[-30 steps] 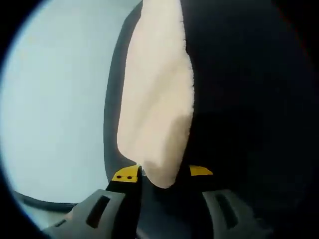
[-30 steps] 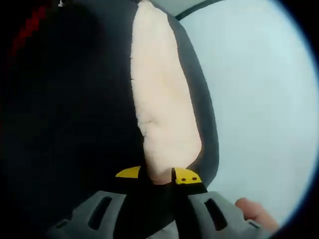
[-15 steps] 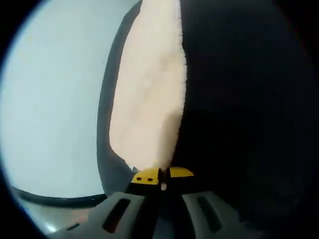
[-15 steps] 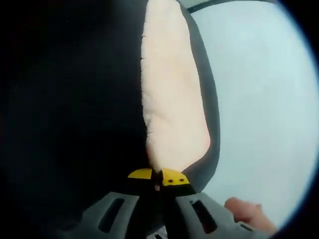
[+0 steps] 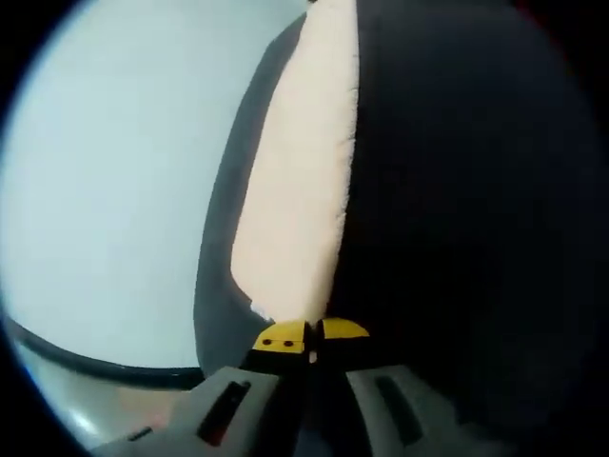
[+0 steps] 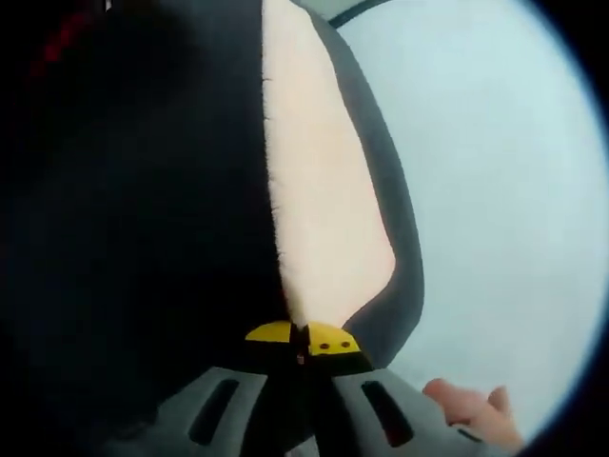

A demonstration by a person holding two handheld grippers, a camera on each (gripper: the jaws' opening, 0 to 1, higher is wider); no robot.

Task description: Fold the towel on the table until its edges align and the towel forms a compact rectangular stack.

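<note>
Overhead, the pale blue-white desk (image 5: 105, 190) takes up the left of the left gripper view and the right of the right gripper view (image 6: 495, 190), with a dark edge line crossing its lower part in the left gripper view. The cream towel (image 5: 300, 181) hangs above the desk, a narrow strip against a large dark mass, casting a grey shadow on the surface beside it; it also shows in the right gripper view (image 6: 319, 209). The left gripper (image 5: 309, 338) has its yellow-tipped fingers pressed together on the towel's lower corner. The right gripper (image 6: 304, 340) likewise pinches the towel's corner. A hand (image 6: 471, 414) shows at lower right
</note>
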